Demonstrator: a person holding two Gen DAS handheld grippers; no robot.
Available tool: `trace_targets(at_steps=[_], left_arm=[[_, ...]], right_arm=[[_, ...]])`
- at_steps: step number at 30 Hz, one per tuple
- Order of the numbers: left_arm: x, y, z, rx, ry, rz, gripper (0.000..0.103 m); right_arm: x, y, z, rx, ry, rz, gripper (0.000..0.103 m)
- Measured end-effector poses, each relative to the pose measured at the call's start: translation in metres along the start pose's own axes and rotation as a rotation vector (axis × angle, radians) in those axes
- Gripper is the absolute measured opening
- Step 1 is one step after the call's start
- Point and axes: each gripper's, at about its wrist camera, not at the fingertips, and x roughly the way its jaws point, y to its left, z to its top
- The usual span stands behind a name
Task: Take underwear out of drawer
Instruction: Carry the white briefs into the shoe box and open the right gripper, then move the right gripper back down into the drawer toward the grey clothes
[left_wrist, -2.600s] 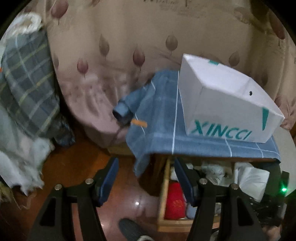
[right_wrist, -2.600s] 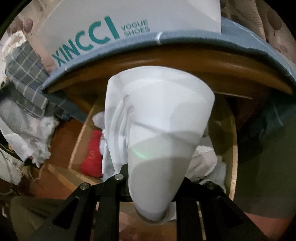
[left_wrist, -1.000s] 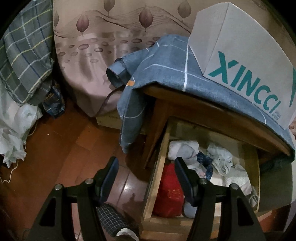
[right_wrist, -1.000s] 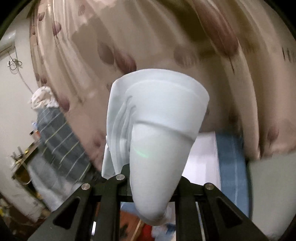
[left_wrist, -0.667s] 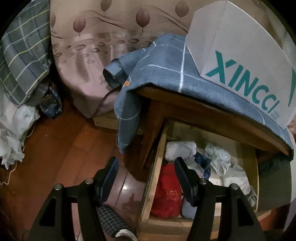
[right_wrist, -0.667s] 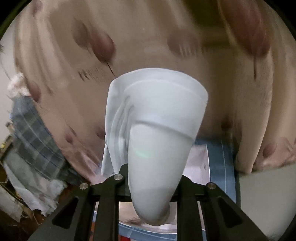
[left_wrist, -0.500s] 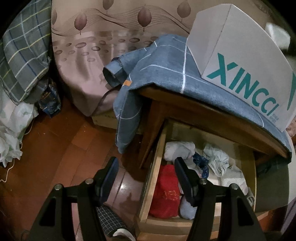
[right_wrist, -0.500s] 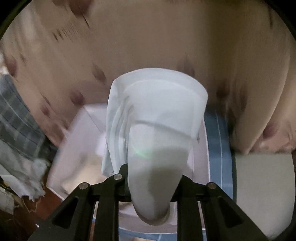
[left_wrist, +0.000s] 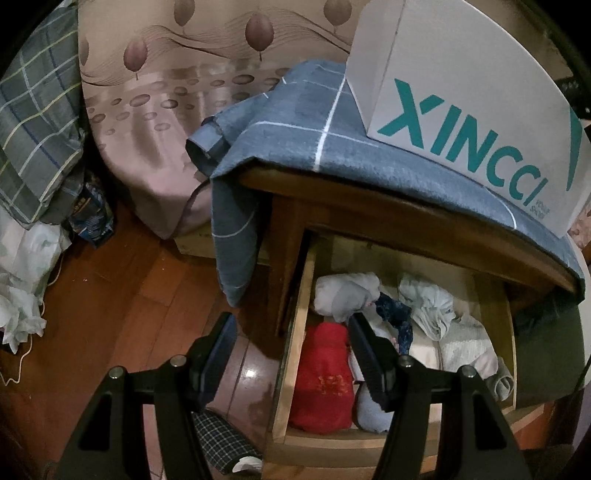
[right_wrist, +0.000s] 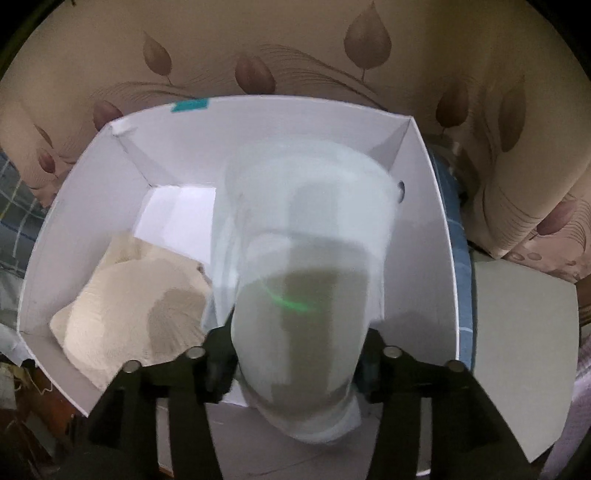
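My right gripper (right_wrist: 295, 373) is shut on a white piece of underwear (right_wrist: 306, 258) and holds it over the open white XINCCI box (right_wrist: 258, 122). A cream garment (right_wrist: 129, 295) lies in the box's left part. In the left wrist view the wooden drawer (left_wrist: 295, 350) stands pulled out under the nightstand, holding a red garment (left_wrist: 325, 384), white and grey rolled garments (left_wrist: 347, 295) and a dark blue patterned piece (left_wrist: 395, 317). My left gripper (left_wrist: 291, 354) is open and empty, above the drawer's left edge.
The XINCCI box (left_wrist: 461, 96) sits on a blue checked cloth (left_wrist: 295, 122) draped over the nightstand. A leaf-patterned bedspread (left_wrist: 166, 92) hangs behind. Plaid bedding (left_wrist: 33, 122) and white cloth (left_wrist: 22, 288) pile at the left on the wooden floor (left_wrist: 110, 314).
My right gripper has carried the white underwear up from the drawer and tilted down over the open box. My left gripper has shifted only slightly.
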Motion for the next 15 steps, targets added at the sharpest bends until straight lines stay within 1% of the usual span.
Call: trace_targets(at_steps=[1,2,5,6,8,11,12,14,15], left_arm=[[0.000,0.000,0.000,-0.002,-0.001,0.007,0.064],[0.001,0.001,0.000,-0.003,-0.001,0.008,0.064],[0.003,0.001,-0.001,-0.008,0.008,0.008,0.064],[0.004,0.000,-0.002,-0.007,0.013,0.008,0.064],[0.005,-0.001,-0.002,-0.008,0.023,0.001,0.064],[0.007,-0.001,-0.002,-0.011,0.033,-0.009,0.064],[0.007,-0.001,-0.002,-0.014,0.035,-0.013,0.064],[0.009,-0.001,-0.002,-0.022,0.042,-0.015,0.064],[0.009,0.001,-0.002,-0.033,0.047,-0.014,0.064]], right_arm=[[-0.006,0.002,-0.001,-0.002,-0.026,-0.004,0.062],[-0.009,0.002,-0.005,-0.006,-0.047,-0.003,0.064],[-0.033,0.006,-0.015,-0.062,-0.130,-0.003,0.065],[-0.038,0.006,-0.018,-0.072,-0.145,-0.003,0.065],[-0.058,0.004,-0.030,-0.078,-0.165,0.045,0.065],[-0.081,0.003,-0.055,-0.084,-0.176,0.103,0.065],[-0.088,0.003,-0.067,-0.103,-0.168,0.123,0.066],[-0.093,0.003,-0.092,-0.143,-0.129,0.112,0.068],[-0.091,0.002,-0.112,-0.162,-0.092,0.103,0.068]])
